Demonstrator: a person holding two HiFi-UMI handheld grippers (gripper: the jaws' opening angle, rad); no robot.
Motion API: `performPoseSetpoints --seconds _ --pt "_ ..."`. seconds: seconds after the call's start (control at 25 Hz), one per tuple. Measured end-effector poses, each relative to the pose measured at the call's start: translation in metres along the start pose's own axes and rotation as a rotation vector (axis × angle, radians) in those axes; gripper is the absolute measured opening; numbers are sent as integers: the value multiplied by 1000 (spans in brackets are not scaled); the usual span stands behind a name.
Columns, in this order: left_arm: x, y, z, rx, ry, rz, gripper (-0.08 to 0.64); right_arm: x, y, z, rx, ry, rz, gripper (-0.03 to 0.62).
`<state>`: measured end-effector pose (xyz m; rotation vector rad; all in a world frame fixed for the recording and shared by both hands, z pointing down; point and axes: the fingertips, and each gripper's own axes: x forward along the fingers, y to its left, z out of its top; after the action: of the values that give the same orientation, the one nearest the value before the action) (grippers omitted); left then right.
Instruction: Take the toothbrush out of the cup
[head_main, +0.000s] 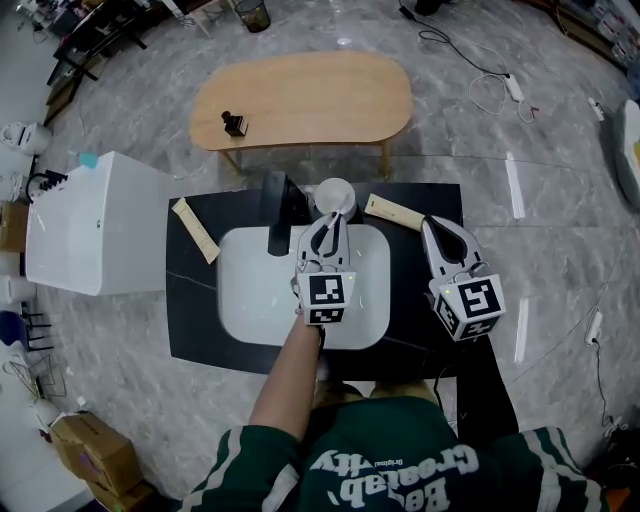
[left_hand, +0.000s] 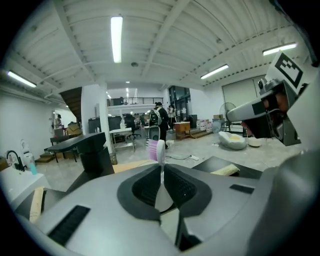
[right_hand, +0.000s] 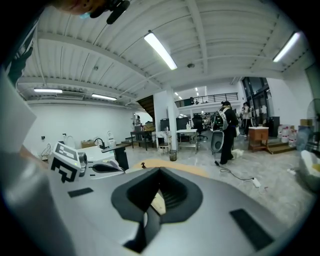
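A white cup (head_main: 335, 195) stands at the back edge of the white sink (head_main: 250, 290). My left gripper (head_main: 331, 222) reaches up to the cup from the near side. In the left gripper view a toothbrush (left_hand: 160, 150) with a pink and white head stands upright between the pads, and the left gripper (left_hand: 161, 172) is shut on its thin handle. My right gripper (head_main: 437, 228) hovers over the black counter (head_main: 195, 320) to the right of the sink, apart from the cup. Its jaws look closed together with nothing held in the right gripper (right_hand: 157, 192).
A black faucet (head_main: 278, 210) rises just left of the cup. A light wooden piece (head_main: 393, 211) lies on the counter between cup and right gripper, another (head_main: 196, 230) at the left. An oval wooden table (head_main: 300, 100) stands beyond, a white cabinet (head_main: 95, 220) to the left.
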<state>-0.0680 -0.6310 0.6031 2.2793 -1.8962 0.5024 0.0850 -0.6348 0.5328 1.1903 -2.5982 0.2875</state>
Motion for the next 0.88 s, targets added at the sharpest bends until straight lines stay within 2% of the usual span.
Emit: performPoseSetpoints --seconds 0.24,0.44,0.88 --pt "-2 2 4 -20 -19 31 21 -1 -2 -3 2 -5 11 3" --pt "-7 0 13 -4 -13 34 21 -7 -1 0 5 -12 15 3" --pt "-43 2 52 -19 -25 80 20 -22 7 23 5 -71 39 3"
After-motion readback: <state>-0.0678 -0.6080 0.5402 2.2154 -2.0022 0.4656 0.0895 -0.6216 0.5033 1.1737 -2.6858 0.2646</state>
